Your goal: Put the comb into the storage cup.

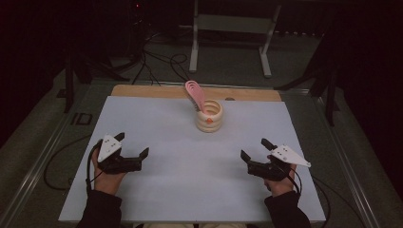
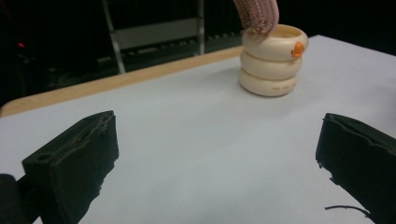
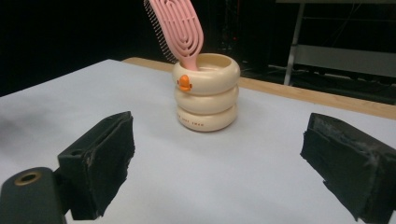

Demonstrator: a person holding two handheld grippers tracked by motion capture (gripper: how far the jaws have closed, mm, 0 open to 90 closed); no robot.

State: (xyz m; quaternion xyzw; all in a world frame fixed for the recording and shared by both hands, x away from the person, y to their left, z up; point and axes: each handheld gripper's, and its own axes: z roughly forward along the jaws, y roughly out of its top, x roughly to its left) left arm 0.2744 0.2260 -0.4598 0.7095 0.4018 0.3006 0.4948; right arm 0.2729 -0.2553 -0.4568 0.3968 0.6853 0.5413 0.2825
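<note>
Dark floor and cables ring the white table top, and near its far edge I see a cream holder shaped like three stacked rings with a small orange mark. A pink vented plastic hairbrush stands in it, handle down, head leaning out over the rim. My left gripper and right gripper hover well short of it, jaws spread wide, holding nothing. I judge the brush light and stiff, its smooth plastic a bit slippery; I'd pinch the solid edges of the head just above the rim, off the bristles, and steady the holder, which may tip
</note>
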